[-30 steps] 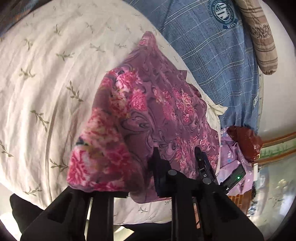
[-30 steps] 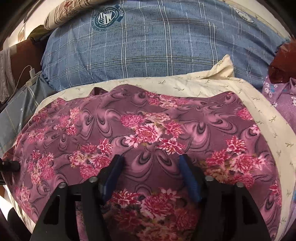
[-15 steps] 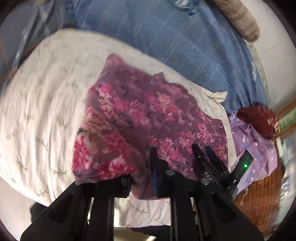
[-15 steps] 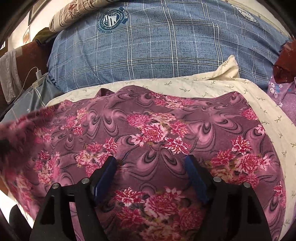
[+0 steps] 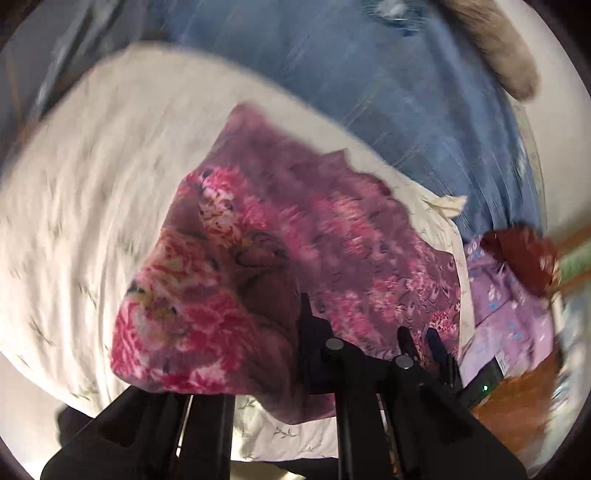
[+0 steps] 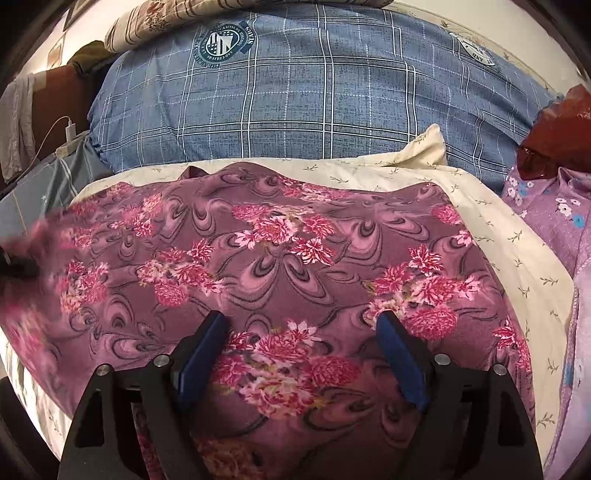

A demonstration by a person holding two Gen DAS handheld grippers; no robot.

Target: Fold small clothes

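A purple cloth with pink flowers (image 6: 295, 258) lies spread on a cream leaf-print sheet (image 6: 517, 251). My right gripper (image 6: 299, 332) is open, its blue-padded fingers (image 6: 203, 350) resting on the cloth's near part. My left gripper (image 5: 273, 332) is shut on the cloth's left edge (image 5: 207, 295), lifted and draped over the left finger; only the right finger (image 5: 310, 332) shows. The lifted corner is a blur at the left edge of the right wrist view (image 6: 26, 251). The right gripper (image 5: 424, 343) shows in the left wrist view.
A blue plaid pillow (image 6: 295, 92) lies behind the sheet, a striped cushion (image 6: 184, 18) above it. A lilac flowered garment (image 6: 554, 221) and a red-brown bag (image 6: 554, 129) sit at the right. A charger with cable (image 6: 66, 136) is at the left.
My left gripper has swung up and rightward with the cloth's edge; its view is now blurred. The right gripper has drawn back slightly and stays open on the cloth.
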